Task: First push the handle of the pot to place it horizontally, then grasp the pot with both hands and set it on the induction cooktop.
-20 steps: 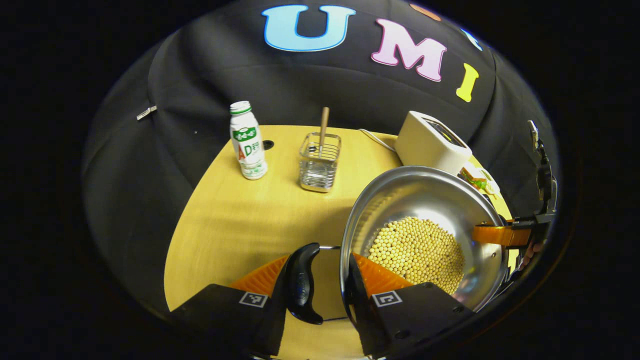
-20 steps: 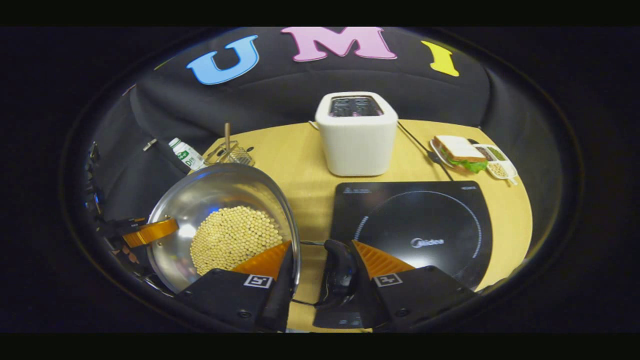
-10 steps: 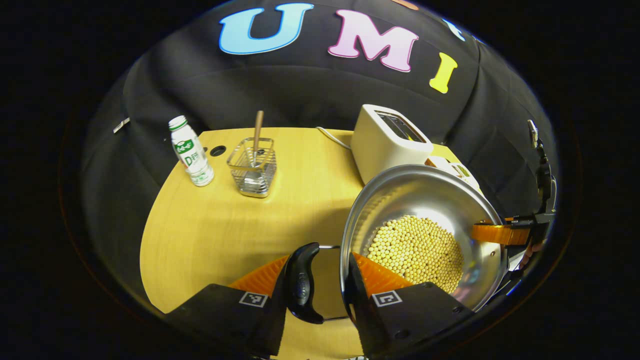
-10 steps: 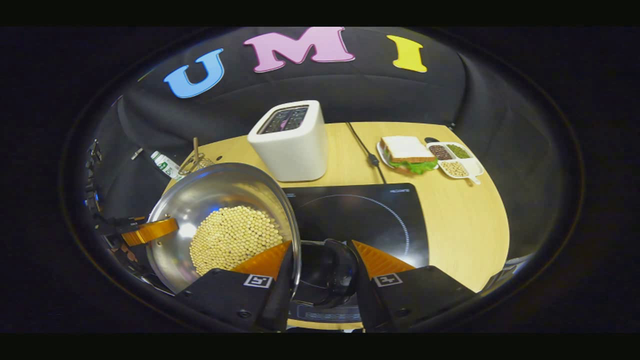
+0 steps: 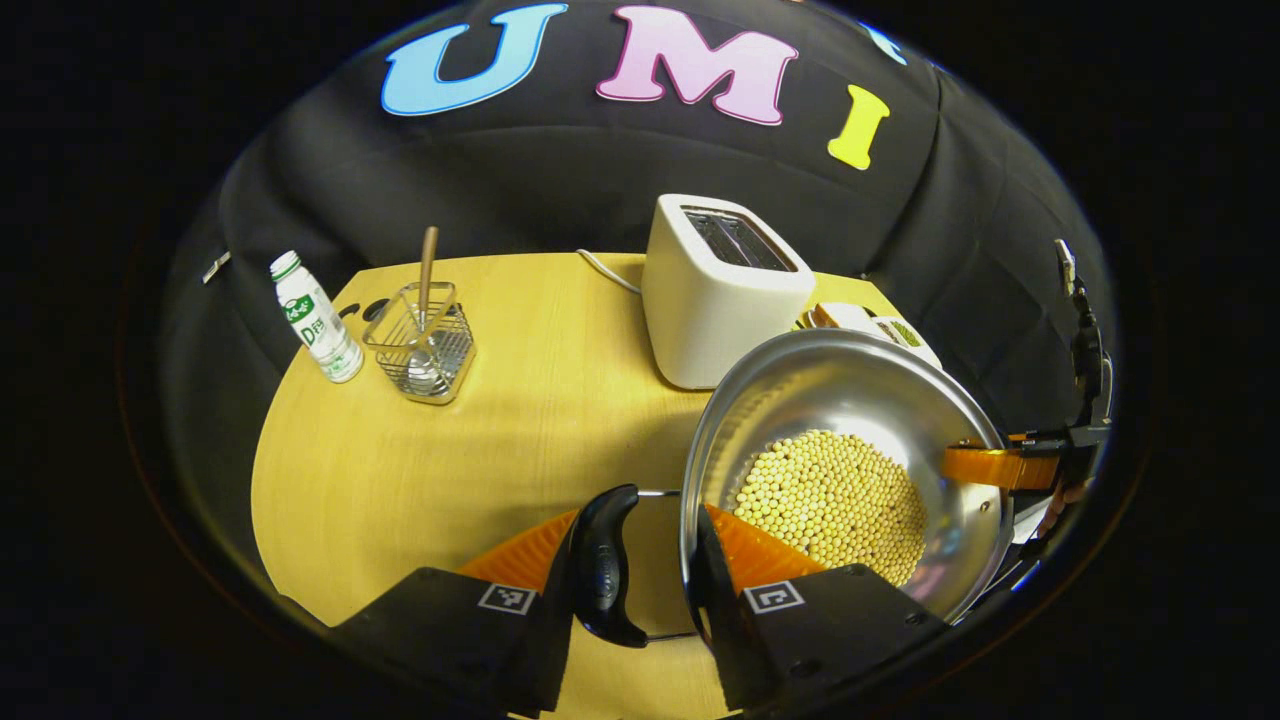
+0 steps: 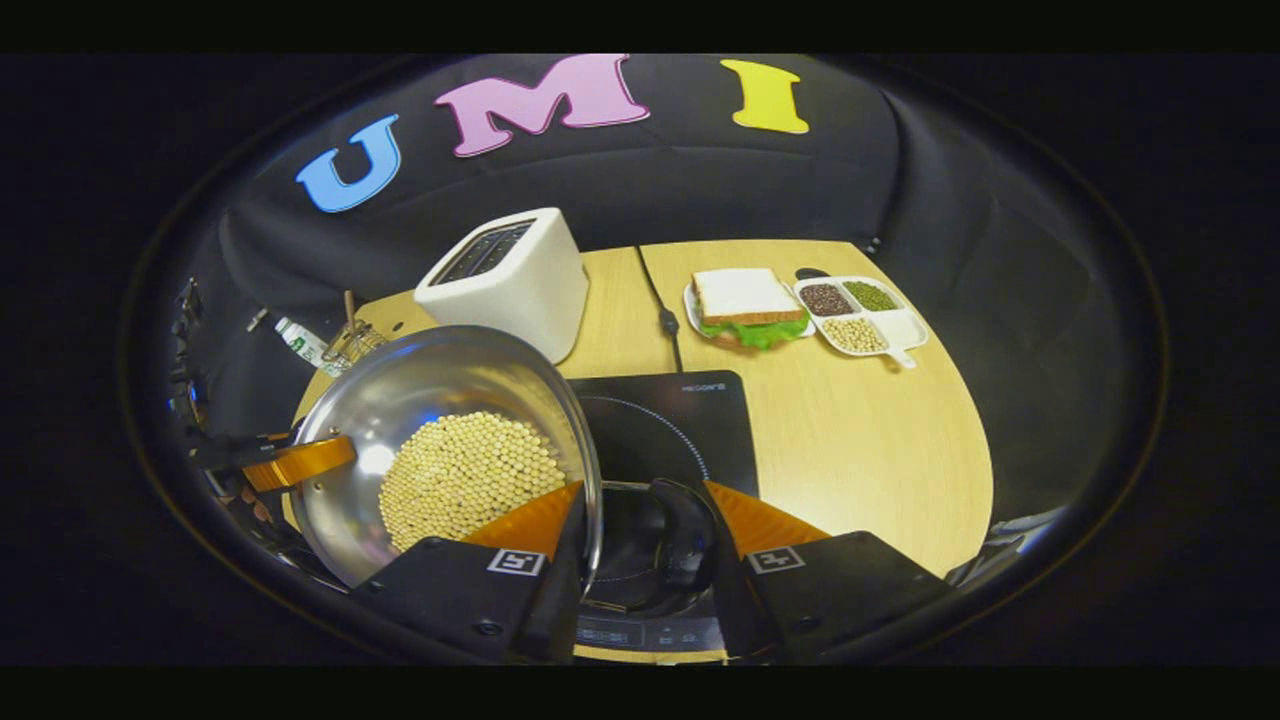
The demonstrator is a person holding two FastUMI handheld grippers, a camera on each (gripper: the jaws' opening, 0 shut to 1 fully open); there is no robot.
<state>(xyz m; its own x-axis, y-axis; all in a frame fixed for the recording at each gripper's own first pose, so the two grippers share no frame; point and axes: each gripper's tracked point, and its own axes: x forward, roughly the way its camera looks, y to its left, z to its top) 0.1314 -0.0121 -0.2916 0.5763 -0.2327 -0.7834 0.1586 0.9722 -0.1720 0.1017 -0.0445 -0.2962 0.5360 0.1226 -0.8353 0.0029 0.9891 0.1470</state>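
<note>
A steel pot (image 5: 840, 400) holding pale soybeans (image 5: 830, 500) is carried between both grippers. My left gripper (image 5: 640, 520) is shut on the pot: one finger presses its black side handle (image 5: 600, 570), the other sits inside the rim. In the right gripper view the pot (image 6: 420, 390) is at the left, and my right gripper (image 6: 645, 495) clamps the opposite black handle (image 6: 685, 535) and rim the same way. The black induction cooktop (image 6: 680, 420) lies under and just right of the pot. Whether the pot's base touches it is hidden.
On the yellow round table (image 5: 480, 440) stand a white toaster (image 5: 720, 290) behind the pot, a wire basket (image 5: 420, 340) with a wooden-handled utensil, and a white bottle (image 5: 315, 318) at far left. A sandwich plate (image 6: 745, 305) and a divided dish (image 6: 860, 310) lie far right.
Both grippers have carried the pot to the right, from bare table to over the cooktop. The toaster, bottle and basket slid leftward in both views. The grips have not changed.
</note>
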